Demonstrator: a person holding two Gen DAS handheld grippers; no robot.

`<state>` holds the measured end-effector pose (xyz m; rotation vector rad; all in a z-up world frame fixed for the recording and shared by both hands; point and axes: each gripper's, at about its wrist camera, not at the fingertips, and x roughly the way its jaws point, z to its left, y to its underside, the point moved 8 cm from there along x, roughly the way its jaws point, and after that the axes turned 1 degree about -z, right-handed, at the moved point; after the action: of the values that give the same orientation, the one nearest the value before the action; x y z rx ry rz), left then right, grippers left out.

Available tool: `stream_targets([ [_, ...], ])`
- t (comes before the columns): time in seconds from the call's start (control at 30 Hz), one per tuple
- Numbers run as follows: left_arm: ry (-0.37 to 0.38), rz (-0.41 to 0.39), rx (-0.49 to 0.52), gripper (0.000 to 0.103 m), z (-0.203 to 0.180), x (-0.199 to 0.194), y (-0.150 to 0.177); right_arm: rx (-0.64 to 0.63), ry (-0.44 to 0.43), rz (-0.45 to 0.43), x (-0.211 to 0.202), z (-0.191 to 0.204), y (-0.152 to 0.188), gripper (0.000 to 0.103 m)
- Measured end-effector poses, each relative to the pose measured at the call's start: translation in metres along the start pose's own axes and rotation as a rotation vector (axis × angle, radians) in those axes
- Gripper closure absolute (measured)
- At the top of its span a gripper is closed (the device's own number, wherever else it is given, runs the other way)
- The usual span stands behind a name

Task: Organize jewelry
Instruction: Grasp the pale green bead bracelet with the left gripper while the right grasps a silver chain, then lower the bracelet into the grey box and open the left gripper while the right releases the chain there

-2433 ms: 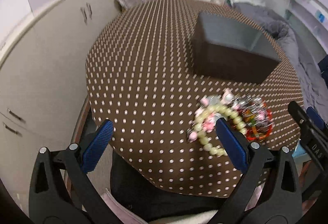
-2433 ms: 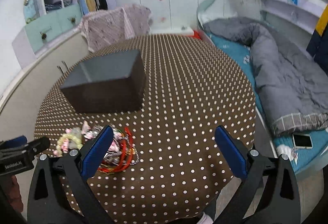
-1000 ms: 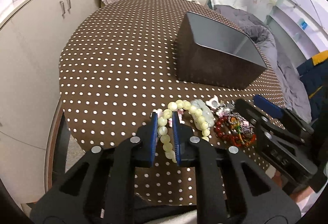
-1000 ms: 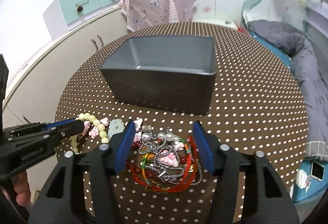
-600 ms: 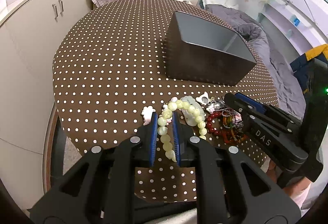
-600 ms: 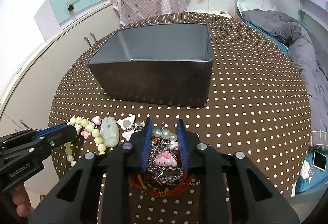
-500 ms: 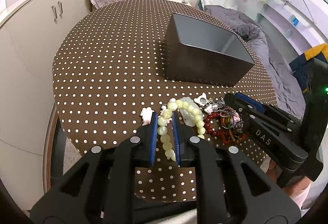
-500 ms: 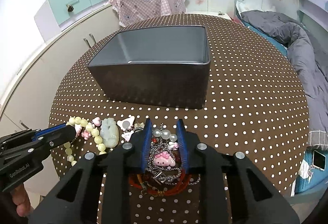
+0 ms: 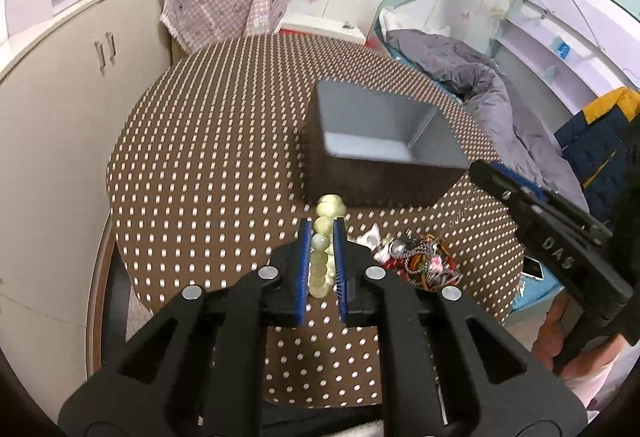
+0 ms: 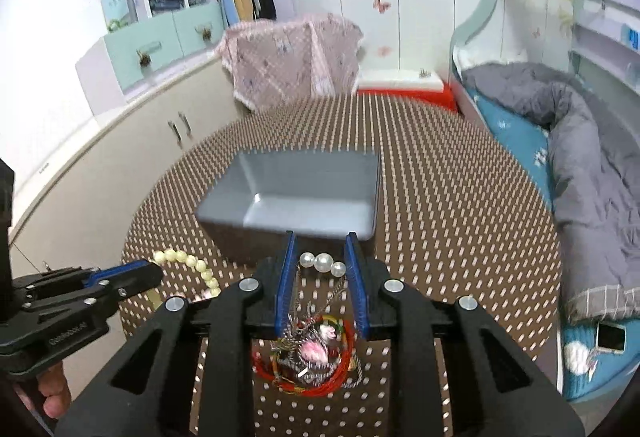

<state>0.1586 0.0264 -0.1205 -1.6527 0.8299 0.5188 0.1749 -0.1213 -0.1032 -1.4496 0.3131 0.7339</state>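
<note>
Both tools lifting jewelry toward the grey box

Left tool (image 9: pixel 321 233) pinches the pale green bead bracelet (image 9: pixel 322 251); right tool (image 10: pixel 320 257) clamps a pearl chain (image 10: pixel 323 261) trailing the tangled jewelry pile (image 10: pixel 310 357) above the table (image 10: pixel 460 197). Tangle may snag or drop short of the grey box (image 10: pixel 296 197).

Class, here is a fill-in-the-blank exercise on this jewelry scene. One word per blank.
1. The left gripper is shut on a bracelet of pale ____ beads.
2. The dark rectangular box on the dotted table is ____ inside.
3. Three white ____ sit between the right gripper's blue fingers.

Missing words: green; empty; pearls
</note>
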Motion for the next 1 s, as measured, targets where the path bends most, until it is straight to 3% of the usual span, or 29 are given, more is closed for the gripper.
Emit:
stream_targets([
  [0.57,0.042,-0.133,0.071,0.093,-0.017,-0.032,-0.062,-0.067,0.033,-0.243,-0.057,-0.008,-0.081,0.08],
  [0.8,0.062,-0.202,0.098,0.093,-0.028,-0.048,-0.095,-0.093,-0.007,-0.27,-0.058,-0.001,-0.105,0.08],
  [1.0,0.08,-0.176,0.096,0.093,-0.037,-0.028,-0.11,-0.087,-0.043,-0.223,-0.037,0.002,-0.102,0.08],
])
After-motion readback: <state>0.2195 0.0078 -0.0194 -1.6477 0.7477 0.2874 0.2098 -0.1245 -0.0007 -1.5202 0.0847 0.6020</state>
